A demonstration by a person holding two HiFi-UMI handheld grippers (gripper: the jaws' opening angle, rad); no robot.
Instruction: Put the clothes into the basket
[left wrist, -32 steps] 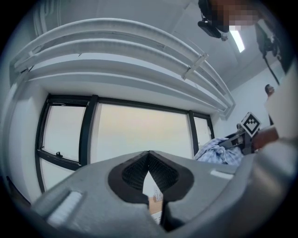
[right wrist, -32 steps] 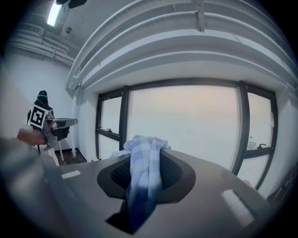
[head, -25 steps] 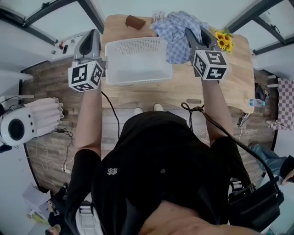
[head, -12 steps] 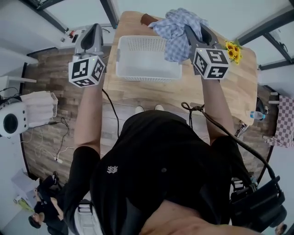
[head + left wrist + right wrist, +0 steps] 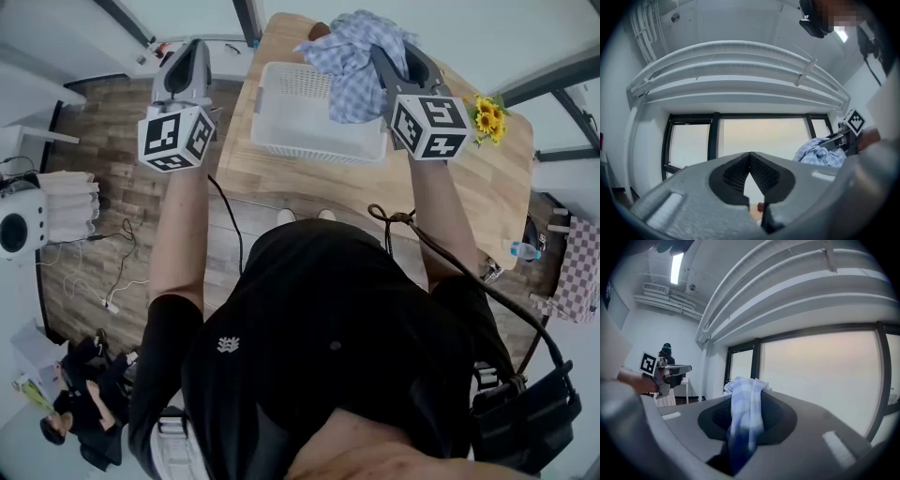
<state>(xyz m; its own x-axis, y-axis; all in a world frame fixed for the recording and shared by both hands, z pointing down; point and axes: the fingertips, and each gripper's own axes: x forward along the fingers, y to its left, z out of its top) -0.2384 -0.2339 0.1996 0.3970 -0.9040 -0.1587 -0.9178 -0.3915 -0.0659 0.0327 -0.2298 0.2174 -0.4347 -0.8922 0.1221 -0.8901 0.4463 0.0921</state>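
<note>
A blue checked cloth [image 5: 352,66] hangs bunched from my right gripper [image 5: 394,52], above the far right corner of the white slotted basket [image 5: 319,150]. In the right gripper view the jaws [image 5: 747,394] are shut on a fold of that cloth [image 5: 745,427]. The basket looks bare inside and stands on the wooden table [image 5: 450,187]. My left gripper [image 5: 192,47] hangs left of the basket, beyond the table's left edge, above the floor. Its jaws [image 5: 750,157] meet at the tips with nothing between them. Off to its right are the cloth [image 5: 818,152] and the right gripper [image 5: 839,138].
Yellow sunflowers [image 5: 487,117] stand on the table right of the basket, and a small brown thing [image 5: 319,31] at its far edge. A water bottle [image 5: 525,250] lies by the table's right end. A white appliance [image 5: 14,234] and folded towels [image 5: 70,206] sit on the floor at left.
Both grippers have moved across the room and risen a little, the cloth still hanging from the right one. The head view has swung, so table and basket sit further right.
</note>
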